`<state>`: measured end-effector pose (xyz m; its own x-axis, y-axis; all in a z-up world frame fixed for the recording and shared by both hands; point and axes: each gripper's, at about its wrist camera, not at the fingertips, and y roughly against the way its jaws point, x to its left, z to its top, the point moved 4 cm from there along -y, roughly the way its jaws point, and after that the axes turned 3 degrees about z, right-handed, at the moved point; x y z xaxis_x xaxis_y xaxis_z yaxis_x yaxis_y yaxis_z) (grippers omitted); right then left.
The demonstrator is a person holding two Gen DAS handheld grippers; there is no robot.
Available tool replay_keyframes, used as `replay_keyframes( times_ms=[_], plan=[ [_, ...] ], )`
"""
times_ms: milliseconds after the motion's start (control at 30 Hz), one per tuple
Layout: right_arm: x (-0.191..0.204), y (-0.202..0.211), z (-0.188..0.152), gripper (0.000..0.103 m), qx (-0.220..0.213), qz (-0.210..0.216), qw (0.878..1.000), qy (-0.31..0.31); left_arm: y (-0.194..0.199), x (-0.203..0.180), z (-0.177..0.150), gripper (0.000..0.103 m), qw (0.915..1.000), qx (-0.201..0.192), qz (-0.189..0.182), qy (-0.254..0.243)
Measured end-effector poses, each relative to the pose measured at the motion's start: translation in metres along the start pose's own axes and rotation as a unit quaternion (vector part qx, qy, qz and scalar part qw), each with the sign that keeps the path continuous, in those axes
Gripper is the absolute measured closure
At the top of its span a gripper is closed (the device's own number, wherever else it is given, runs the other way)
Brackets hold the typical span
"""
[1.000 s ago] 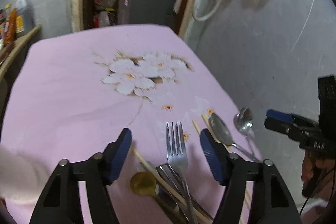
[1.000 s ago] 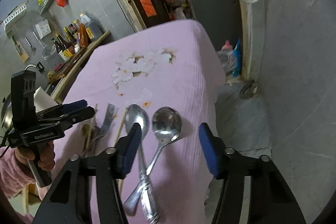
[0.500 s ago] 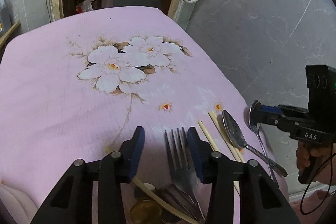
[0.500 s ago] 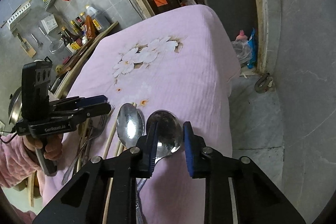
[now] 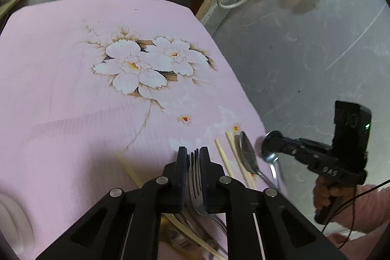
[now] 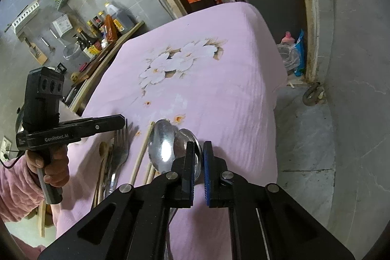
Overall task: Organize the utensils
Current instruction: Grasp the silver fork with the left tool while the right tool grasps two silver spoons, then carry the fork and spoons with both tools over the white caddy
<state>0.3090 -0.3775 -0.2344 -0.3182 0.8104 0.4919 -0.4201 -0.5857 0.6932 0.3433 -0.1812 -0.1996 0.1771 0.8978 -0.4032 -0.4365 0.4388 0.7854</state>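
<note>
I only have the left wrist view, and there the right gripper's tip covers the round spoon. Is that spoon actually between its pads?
Observer: Yes. The right wrist view shows the right gripper shut, with the bowl of the round spoon between its blue pads.
Operator: How close is the oval spoon to it?
Observer: The oval spoon lies just left of the round one, and their bowls appear to touch.
Operator: What is beyond the table on my left?
Observer: A wooden counter runs along that side, and sauce bottles stand on it.
</note>
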Motion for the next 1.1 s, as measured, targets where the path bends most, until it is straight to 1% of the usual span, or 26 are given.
replay_keyframes(
  times_ms=[100, 200, 267, 333, 433, 467, 500, 567, 600, 667, 733, 800, 867, 967, 1000, 1100],
  plan=[
    [0.002, -0.005, -0.002, 0.097, 0.009, 0.009, 1.0, 0.004, -0.004, 0.004, -0.006, 0.093, 0.9999, 0.008, 0.003, 0.008],
    [0.006, -0.006, -0.003, 0.097, 0.012, 0.003, 1.0, 0.014, -0.004, 0.008, -0.009, 0.093, 0.9996, 0.008, -0.007, 0.027],
    [0.006, -0.006, -0.004, 0.097, 0.013, -0.002, 1.0, 0.011, -0.004, 0.01, -0.01, 0.093, 0.9992, 0.007, -0.007, 0.039],
    [0.009, -0.004, -0.004, 0.098, 0.011, -0.011, 1.0, 0.009, -0.003, 0.01, -0.012, 0.093, 0.9988, 0.005, -0.001, 0.049],
    [0.014, 0.0, -0.007, 0.099, 0.003, -0.029, 0.999, 0.014, 0.003, 0.004, -0.013, 0.094, 0.9989, -0.003, 0.016, 0.044],
    [0.015, 0.002, -0.008, 0.099, -0.001, -0.033, 0.999, 0.016, 0.007, 0.001, -0.013, 0.1, 0.9988, -0.009, 0.027, 0.041],
    [0.02, 0.006, -0.008, 0.099, -0.008, -0.038, 0.999, 0.016, 0.013, -0.001, -0.015, 0.1, 0.9984, -0.016, 0.035, 0.042],
    [0.028, 0.012, -0.009, 0.099, -0.02, -0.047, 0.998, 0.02, 0.024, -0.003, -0.016, 0.1, 0.9975, -0.031, 0.041, 0.048],
    [0.033, 0.015, -0.01, 0.099, -0.026, -0.053, 0.998, 0.025, 0.032, -0.006, -0.016, 0.1, 0.9965, -0.044, 0.05, 0.051],
    [0.04, 0.022, -0.01, 0.099, -0.038, -0.062, 0.997, 0.034, 0.041, -0.008, -0.018, 0.1, 0.995, -0.057, 0.063, 0.052],
    [0.053, 0.03, -0.009, 0.099, -0.053, -0.075, 0.994, 0.051, 0.055, -0.012, -0.02, 0.1, 0.9919, -0.076, 0.087, 0.052],
    [0.069, 0.039, -0.006, 0.099, -0.071, -0.09, 0.991, 0.073, 0.07, -0.014, -0.02, 0.1, 0.9888, -0.094, 0.103, 0.052],
    [0.08, 0.048, -0.004, 0.099, -0.084, -0.099, 0.988, 0.087, 0.088, -0.016, -0.02, 0.1, 0.984, -0.121, 0.119, 0.055],
    [0.101, 0.065, 0.002, 0.099, -0.117, -0.118, 0.98, 0.106, 0.115, -0.016, -0.019, 0.1, 0.9768, -0.154, 0.137, 0.058],
    [0.109, 0.071, 0.004, 0.099, -0.127, -0.123, 0.978, 0.11, 0.127, -0.015, -0.018, 0.1, 0.9729, -0.17, 0.145, 0.06],
    [0.13, 0.087, 0.012, 0.099, -0.157, -0.137, 0.971, 0.116, 0.152, -0.011, -0.016, 0.1, 0.9652, -0.197, 0.159, 0.066]
  ],
)
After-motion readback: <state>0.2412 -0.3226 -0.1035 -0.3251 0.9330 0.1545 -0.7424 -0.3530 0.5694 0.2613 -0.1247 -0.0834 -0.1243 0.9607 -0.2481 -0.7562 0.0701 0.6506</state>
